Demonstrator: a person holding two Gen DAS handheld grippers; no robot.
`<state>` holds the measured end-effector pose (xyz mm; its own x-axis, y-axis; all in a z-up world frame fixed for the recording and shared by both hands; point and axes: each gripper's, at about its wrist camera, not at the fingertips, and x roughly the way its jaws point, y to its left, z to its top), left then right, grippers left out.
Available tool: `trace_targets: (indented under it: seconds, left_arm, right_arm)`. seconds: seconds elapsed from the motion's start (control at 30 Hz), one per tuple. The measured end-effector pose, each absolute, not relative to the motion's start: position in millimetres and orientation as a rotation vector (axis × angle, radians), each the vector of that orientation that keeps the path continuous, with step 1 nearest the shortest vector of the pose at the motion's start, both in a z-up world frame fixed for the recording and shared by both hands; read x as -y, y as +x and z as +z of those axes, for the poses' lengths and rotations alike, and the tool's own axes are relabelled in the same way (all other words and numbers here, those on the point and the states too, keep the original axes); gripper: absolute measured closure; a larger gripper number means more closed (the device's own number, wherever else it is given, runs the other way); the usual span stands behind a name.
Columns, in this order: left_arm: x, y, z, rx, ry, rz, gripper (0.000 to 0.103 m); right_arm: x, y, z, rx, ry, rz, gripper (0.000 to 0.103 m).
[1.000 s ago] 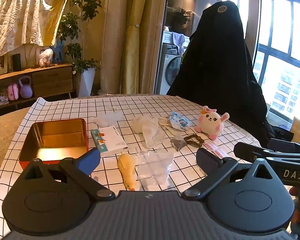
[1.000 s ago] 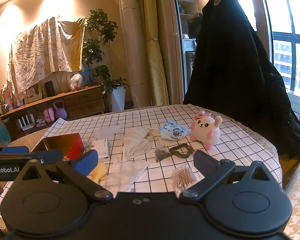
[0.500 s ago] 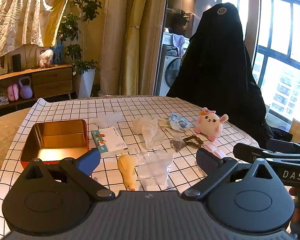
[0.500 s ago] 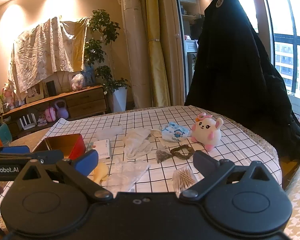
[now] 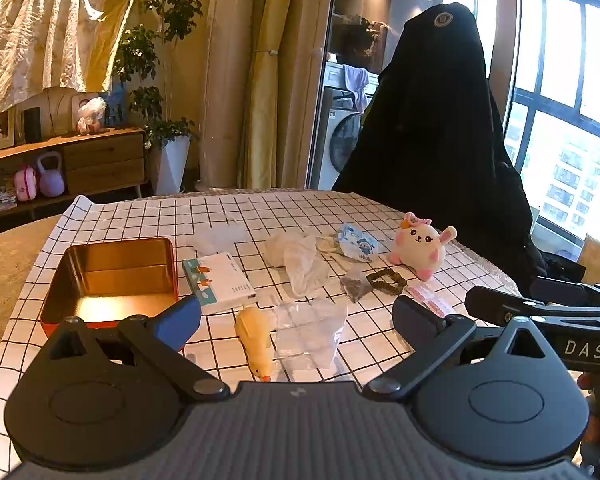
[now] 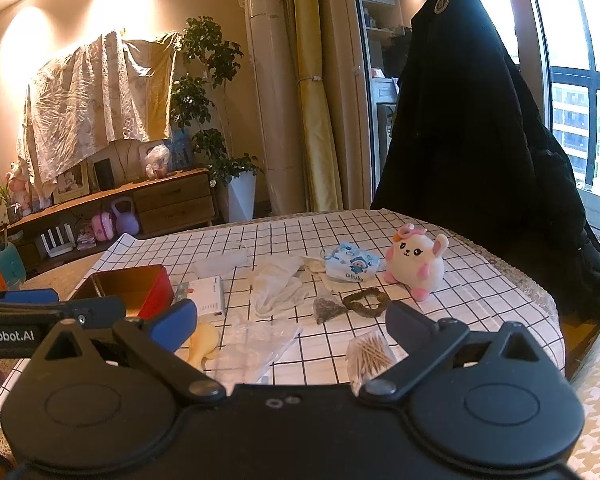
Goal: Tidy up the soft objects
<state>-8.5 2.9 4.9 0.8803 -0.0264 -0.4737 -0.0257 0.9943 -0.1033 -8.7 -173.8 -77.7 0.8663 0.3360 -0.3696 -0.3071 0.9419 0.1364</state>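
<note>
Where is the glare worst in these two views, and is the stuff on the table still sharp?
Left wrist view: window blown out, plush bunny and tin sharp. Right wrist view: wall lamps flare, table items readable, edges bent by fisheye.

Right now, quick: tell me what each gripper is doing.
Left gripper: open, holding nothing, above the table over the yellow duck.
Right gripper: open, holding nothing, above the table.

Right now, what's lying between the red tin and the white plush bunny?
In the left wrist view, a white booklet, crumpled white gloves and a blue labubu pouch lie between the red tin and the plush bunny.
</note>
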Motion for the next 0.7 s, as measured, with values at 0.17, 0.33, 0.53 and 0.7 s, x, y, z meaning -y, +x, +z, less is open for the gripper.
trace_targets:
  seconds: [0.17, 0.33, 0.53, 0.7]
  left_arm:
    - [-1, 2, 2, -0.504, -0.096, -0.007, 0.000]
    - [-8, 18, -8, -0.529, -0.107, 0.012, 0.000]
    - [-18, 40, -25, -0.585, -0.128, 0.013, 0.000]
    - [-18, 58, -44, -0.650, -0.108, 0.014, 0.000]
  right_arm:
    - [174, -3, -82, -0.416, 0.069, 0.348, 0.003]
    - [174, 11, -85, -0.428, 0.041, 0.362, 0.003]
    - [181, 35, -99, -0.473, 0.039, 0.351, 0.002]
    - [186, 50, -112, -0.522, 0.028, 0.353, 0.003]
